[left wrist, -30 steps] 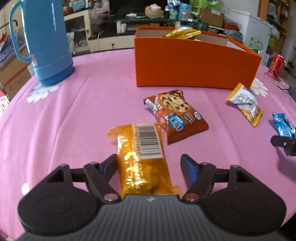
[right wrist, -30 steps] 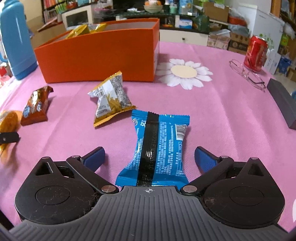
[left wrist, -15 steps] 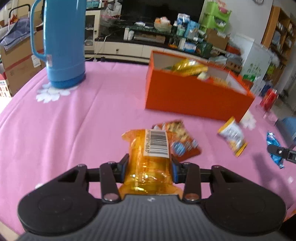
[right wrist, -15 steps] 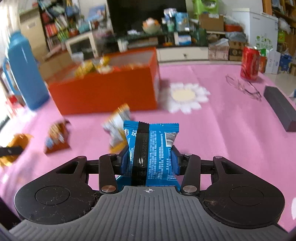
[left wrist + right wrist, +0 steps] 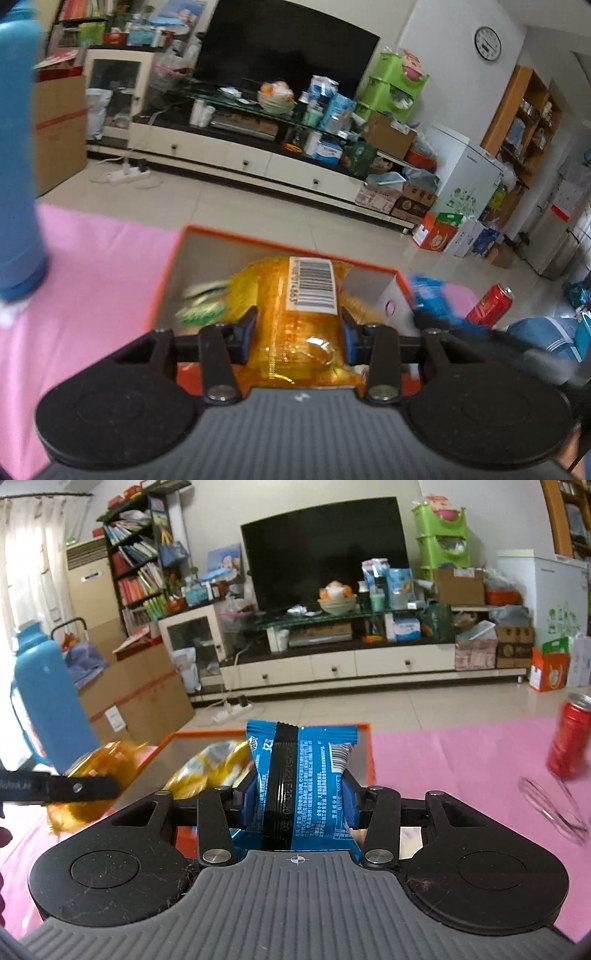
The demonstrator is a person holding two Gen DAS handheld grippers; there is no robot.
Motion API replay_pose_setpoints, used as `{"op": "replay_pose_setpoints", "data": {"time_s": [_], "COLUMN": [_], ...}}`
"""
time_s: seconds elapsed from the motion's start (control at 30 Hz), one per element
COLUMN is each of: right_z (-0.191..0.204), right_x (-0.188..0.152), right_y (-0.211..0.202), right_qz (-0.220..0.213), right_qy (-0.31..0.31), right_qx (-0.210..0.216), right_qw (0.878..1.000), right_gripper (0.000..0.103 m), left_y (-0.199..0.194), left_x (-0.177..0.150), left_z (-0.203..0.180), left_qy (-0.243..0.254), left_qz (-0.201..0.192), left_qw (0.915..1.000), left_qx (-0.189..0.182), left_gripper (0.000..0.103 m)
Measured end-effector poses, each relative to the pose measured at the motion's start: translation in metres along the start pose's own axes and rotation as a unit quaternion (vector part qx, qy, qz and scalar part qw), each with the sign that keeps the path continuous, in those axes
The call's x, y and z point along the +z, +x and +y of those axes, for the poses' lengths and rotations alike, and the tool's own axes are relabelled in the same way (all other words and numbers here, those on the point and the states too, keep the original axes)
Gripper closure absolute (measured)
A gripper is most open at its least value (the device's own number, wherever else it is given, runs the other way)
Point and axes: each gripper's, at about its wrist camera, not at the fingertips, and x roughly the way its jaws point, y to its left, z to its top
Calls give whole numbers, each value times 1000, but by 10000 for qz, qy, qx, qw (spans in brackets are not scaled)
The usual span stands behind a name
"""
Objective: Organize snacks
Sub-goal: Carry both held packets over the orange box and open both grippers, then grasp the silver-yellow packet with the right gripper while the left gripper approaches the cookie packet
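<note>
Left gripper clamped on the orange packet, barcode side up, the packet sticking out ahead of the pads and held above the near rim of the open orange box, which sits toward the far edge of the pink tabletop. Right gripper clamped on the blue packet, upright between the pads, also over the box's near side. Blue flask left of the box, red can to its right.
</note>
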Motion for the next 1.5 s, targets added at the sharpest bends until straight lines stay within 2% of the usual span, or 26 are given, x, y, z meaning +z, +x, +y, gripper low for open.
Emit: {"op": "replay_pose_setpoints", "data": {"time_s": [0.17,0.2,0.27,0.3,0.33,0.37,0.4,0.43,0.5,0.57,0.63,0.83,0.97,1.07,1.17,1.23,1.33,1.43,1.5], "right_z": [6,6,9,11,15,16,16,16,14,11,2,-29,-44,-48,-37,-28,-19,-10,-4], "right_x": [-2,-6,-15,-18,-18,-18,-16,-14,-10,-7,-7,-31,-75,-99,-106,-106,-110,-110,-112], "right_y": [69,80,91,93,93,91,88,84,73,56,34,-12,-26,-18,-10,-5,4,13,15], "right_qz": [340,438,449,431,430,421,395,343,247,108,-40,154,674,1181,1352,1389,1485,1557,1538], "right_qy": [-37,-43,-293,-520,-693,-724,-670,-594,-550,-438,-239,316,618,936,649,416,344,169,25], "right_qx": [-3,-23,-183,-287,-324,-280,-213,-145,-148,-135,-73,-147,-393,-142,-42,-53,152,207,124], "right_qw": [9994,9990,9984,9973,9961,9961,9967,9975,9981,9989,9997,9993,9950,9885,9887,9894,9882,9874,9880], "right_gripper": [81,81,79,75,66,59,46,40,38,31,20,18,17,18,18,18,18,18,18], "left_y": [74,87,108,114,112,106,93,78,45,13,-14,-69,-80,-78,-73,-64,-47,-25,-7], "left_x": [21,23,22,21,20,20,19,17,11,-1,-19,-93,-138,-159,-162,-156,-142,-124,-115], "left_z": [-19,-19,-18,-15,-12,-11,-9,-7,0,14,34,80,94,90,77,66,51,41,40], "left_qy": [-12,40,62,17,-16,-23,-4,53,168,145,-1,-563,-878,-912,-558,-230,318,1022,1367], "left_qz": [307,393,588,650,622,561,424,281,44,-93,-87,266,538,716,738,694,591,461,696], "left_qw": [9991,9986,9980,9977,9979,9982,9989,9995,9998,9998,9998,9963,9917,9894,9915,9924,9920,9864,9815], "left_qx": [-286,-353,-221,-184,-191,-223,-197,-154,-62,110,195,589,766,869,912,990,1070,1200,1144], "left_gripper": [63,60,53,47,47,43,36,35,29,22,22,22,22,22,22,22,22,20,20]}}
